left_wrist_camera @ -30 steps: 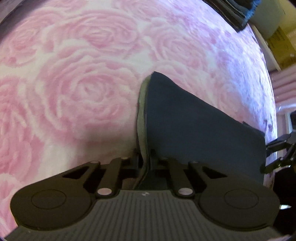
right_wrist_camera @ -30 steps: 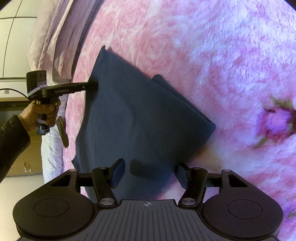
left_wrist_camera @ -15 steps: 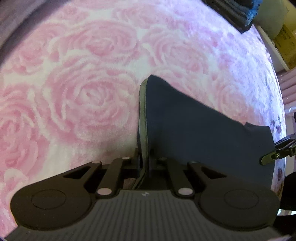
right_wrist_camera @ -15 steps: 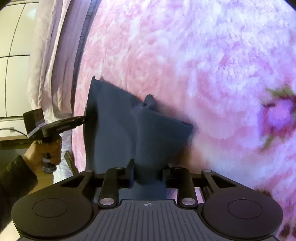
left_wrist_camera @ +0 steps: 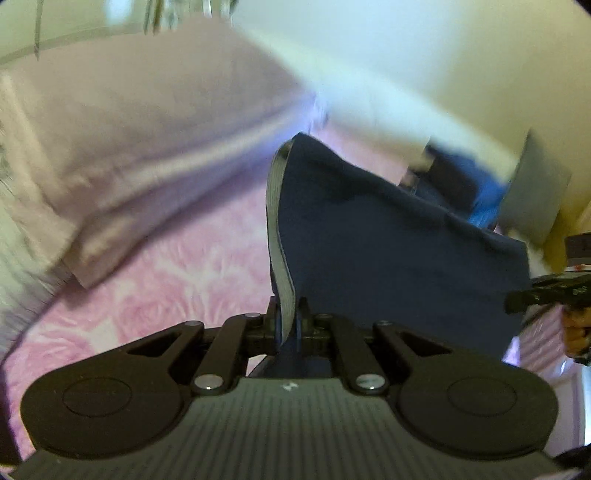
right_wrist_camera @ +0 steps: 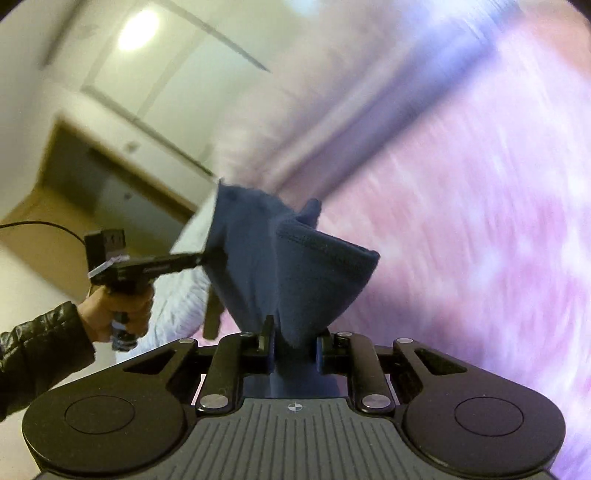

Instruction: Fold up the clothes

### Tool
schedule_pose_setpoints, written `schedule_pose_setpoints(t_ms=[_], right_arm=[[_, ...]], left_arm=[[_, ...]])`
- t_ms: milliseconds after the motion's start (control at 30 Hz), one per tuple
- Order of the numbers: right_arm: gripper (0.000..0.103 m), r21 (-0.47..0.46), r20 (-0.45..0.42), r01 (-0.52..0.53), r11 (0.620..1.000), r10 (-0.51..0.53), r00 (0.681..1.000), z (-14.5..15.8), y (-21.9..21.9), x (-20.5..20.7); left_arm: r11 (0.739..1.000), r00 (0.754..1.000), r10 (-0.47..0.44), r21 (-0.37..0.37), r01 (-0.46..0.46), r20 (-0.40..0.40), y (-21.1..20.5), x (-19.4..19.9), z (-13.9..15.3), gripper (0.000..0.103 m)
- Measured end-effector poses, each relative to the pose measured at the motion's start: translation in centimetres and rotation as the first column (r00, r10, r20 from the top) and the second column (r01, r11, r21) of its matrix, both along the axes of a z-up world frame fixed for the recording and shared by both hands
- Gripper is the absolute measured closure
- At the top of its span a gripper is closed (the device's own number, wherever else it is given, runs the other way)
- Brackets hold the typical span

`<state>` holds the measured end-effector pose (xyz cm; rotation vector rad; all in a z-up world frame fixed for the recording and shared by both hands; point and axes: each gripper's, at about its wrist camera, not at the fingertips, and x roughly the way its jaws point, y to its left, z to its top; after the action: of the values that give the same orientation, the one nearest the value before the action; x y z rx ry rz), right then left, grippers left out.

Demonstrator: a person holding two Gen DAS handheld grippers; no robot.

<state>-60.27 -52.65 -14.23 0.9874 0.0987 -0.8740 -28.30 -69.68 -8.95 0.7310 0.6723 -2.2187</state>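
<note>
Pink rose-pattern blanket (left_wrist_camera: 155,295) covers the bed; a pale pillow (left_wrist_camera: 122,155) lies at its far edge. Walls (left_wrist_camera: 424,55) cream. Ceiling light (right_wrist_camera: 138,29) on, wooden door frame (right_wrist_camera: 62,162) beyond, both blurred.

The left gripper (left_wrist_camera: 289,320) has its jaws pinched nearly together on an edge of the navy garment (left_wrist_camera: 399,258), and in the right wrist view it is seen from the side, held level by a hand (right_wrist_camera: 118,308) wrapped around its pistol-style handle, with a dark quilted sleeve (right_wrist_camera: 37,350) reaching to the wrist. The right gripper (right_wrist_camera: 293,341) is closed on a bunched fold of the same garment, its fingers (right_wrist_camera: 266,336) pressing in from either side. In the left wrist view the right gripper pokes in from the right edge, roughly level, with part of the hand gripping below it.
</note>
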Motion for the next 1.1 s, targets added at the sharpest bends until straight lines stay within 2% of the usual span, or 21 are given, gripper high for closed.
schedule_pose_setpoints(t_ms=[67, 167, 233, 333, 400, 533, 633, 700, 733, 800, 833, 967, 1033, 1100], right_arm=[[0.085, -0.088, -0.054, -0.037, 0.995, 0.032, 0.998, 3.4, 1.9, 0.5], [0.085, -0.192, -0.15, -0.116, 0.974, 0.088, 0.985, 7.5, 7.6, 3.1], [0.085, -0.224, -0.197, -0.17, 0.96, 0.126, 0.972, 9.2, 12.1, 5.5], [0.085, -0.21, -0.229, -0.251, 0.945, 0.202, 0.952, 9.8, 19.7, 9.6], [0.085, -0.171, -0.259, -0.344, 0.923, 0.294, 0.92, 9.1, 24.7, 12.8], [0.085, -0.05, -0.241, -0.485, 0.873, 0.461, 0.854, 5.3, 31.7, 18.5], [0.085, 0.058, -0.196, -0.553, 0.831, 0.553, 0.81, 0.5, 34.3, 21.3], [0.085, 0.124, -0.196, -0.597, 0.792, 0.61, 0.768, -2.5, 35.3, 22.9], [0.085, 0.148, -0.189, -0.602, 0.785, 0.619, 0.762, -3.6, 34.9, 23.0], [0.085, 0.19, -0.17, -0.601, 0.777, 0.628, 0.759, -5.5, 33.7, 22.9], [0.085, 0.204, -0.162, -0.588, 0.783, 0.619, 0.768, -6.1, 32.8, 22.5], [0.085, 0.238, -0.127, -0.473, 0.848, 0.51, 0.851, -7.5, 27.4, 20.5], [0.085, 0.251, -0.11, -0.41, 0.877, 0.447, 0.888, -8.9, 24.7, 19.5], [0.084, 0.272, -0.103, -0.363, 0.891, 0.402, 0.91, -10.5, 21.7, 19.1]], left_arm=[[0.998, 0.999, 0.015, -0.053, -0.018, -0.046, 4.2, 1.9, 2.4, 0.098], [0.994, 0.994, 0.031, -0.102, -0.042, -0.106, 11.8, 5.3, 4.6, 0.098], [0.993, 0.991, 0.049, -0.1, -0.062, -0.126, 16.6, 8.5, 4.8, 0.098], [0.993, 0.99, 0.106, -0.042, -0.111, -0.096, 24.2, 13.2, 3.8, 0.098], [0.989, 0.987, 0.147, 0.004, -0.148, -0.07, 28.7, 16.1, 3.0, 0.098], [0.969, 0.975, 0.224, 0.103, -0.223, -0.002, 37.1, 21.4, 0.5, 0.098], [0.946, 0.965, 0.252, 0.195, -0.26, 0.068, 40.5, 23.6, -3.3, 0.099], [0.934, 0.962, 0.261, 0.229, -0.274, 0.085, 41.5, 24.1, -5.4, 0.099], [0.928, 0.959, 0.27, 0.241, -0.284, 0.088, 41.8, 24.3, -6.3, 0.099], [0.919, 0.953, 0.291, 0.253, -0.303, 0.088, 41.6, 24.6, -7.8, 0.098], [0.915, 0.949, 0.302, 0.253, -0.314, 0.084, 41.1, 24.6, -8.3, 0.098], [0.919, 0.946, 0.314, 0.225, -0.323, 0.075, 37.0, 23.4, -10.1, 0.098], [0.925, 0.95, 0.294, 0.221, -0.309, 0.102, 34.6, 22.1, -11.6, 0.098], [0.921, 0.952, 0.267, 0.251, -0.298, 0.15, 32.3, 20.9, -14.1, 0.097]])
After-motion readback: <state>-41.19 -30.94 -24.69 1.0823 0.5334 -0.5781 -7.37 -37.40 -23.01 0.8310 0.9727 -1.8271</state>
